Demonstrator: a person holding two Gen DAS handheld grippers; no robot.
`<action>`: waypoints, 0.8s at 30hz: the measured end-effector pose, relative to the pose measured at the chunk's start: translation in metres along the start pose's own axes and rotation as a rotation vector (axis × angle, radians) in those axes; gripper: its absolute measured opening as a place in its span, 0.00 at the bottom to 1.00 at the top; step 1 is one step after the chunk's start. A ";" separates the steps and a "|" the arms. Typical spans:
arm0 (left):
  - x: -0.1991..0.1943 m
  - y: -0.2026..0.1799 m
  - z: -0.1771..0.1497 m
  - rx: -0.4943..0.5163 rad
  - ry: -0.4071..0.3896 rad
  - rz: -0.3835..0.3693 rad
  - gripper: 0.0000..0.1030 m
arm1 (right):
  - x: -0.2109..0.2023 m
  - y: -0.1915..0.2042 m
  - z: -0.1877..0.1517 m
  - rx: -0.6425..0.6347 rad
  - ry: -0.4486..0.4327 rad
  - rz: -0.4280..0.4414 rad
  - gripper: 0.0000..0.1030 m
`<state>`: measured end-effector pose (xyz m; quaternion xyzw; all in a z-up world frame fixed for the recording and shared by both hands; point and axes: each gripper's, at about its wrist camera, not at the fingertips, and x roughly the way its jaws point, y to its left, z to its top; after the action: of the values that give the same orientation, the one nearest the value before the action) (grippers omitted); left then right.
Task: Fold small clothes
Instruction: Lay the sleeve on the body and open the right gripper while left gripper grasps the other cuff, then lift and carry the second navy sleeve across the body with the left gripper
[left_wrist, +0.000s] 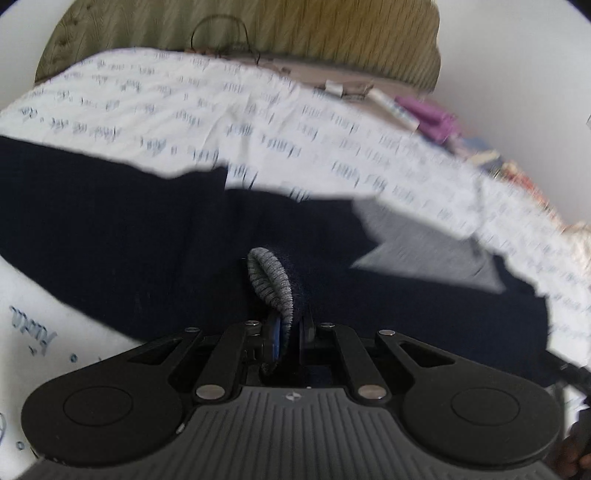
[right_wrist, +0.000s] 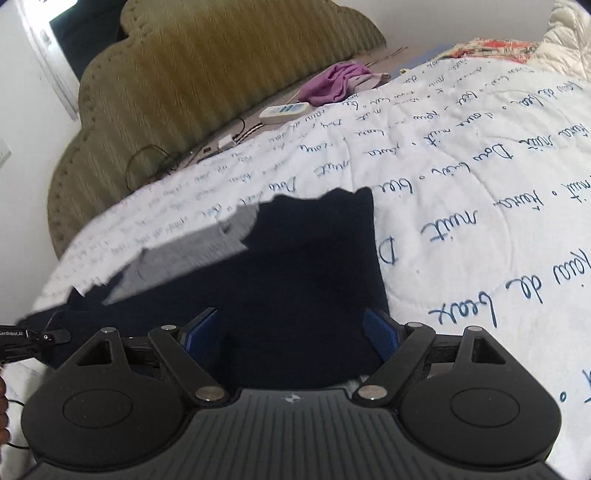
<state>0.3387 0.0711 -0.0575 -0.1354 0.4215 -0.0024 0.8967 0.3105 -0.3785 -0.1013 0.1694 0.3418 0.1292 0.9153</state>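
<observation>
Pinching the grey ribbed cuff (left_wrist: 271, 282) of the navy garment (right_wrist: 295, 266) between closed jaws, the left gripper (left_wrist: 290, 338) led, while the right gripper (right_wrist: 291, 332) gaped over cloth stretching ahead across the quilt (right_wrist: 461, 177).

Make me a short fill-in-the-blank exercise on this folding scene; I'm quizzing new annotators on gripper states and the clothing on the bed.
1. The left gripper is shut on the garment's grey ribbed ____.
2. The right gripper is ____, its blue pads set wide apart over the cloth.
3. The navy garment lies on a white quilt printed with blue ____.
4. Near the headboard, beside the white remote, lies a ____ cloth.

Missing words: cuff; open; writing; purple
</observation>
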 end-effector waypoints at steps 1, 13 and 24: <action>0.001 0.000 -0.003 0.011 -0.017 0.005 0.13 | 0.000 0.002 -0.006 -0.036 -0.022 -0.011 0.83; -0.089 0.145 -0.007 -0.354 -0.411 0.037 0.83 | 0.006 0.026 -0.025 -0.226 -0.072 -0.132 0.84; -0.078 0.353 0.005 -0.986 -0.507 0.031 0.79 | 0.006 0.024 -0.024 -0.199 -0.084 -0.123 0.84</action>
<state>0.2531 0.4216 -0.0817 -0.5293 0.1457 0.2412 0.8003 0.2959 -0.3498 -0.1122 0.0617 0.2983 0.0990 0.9473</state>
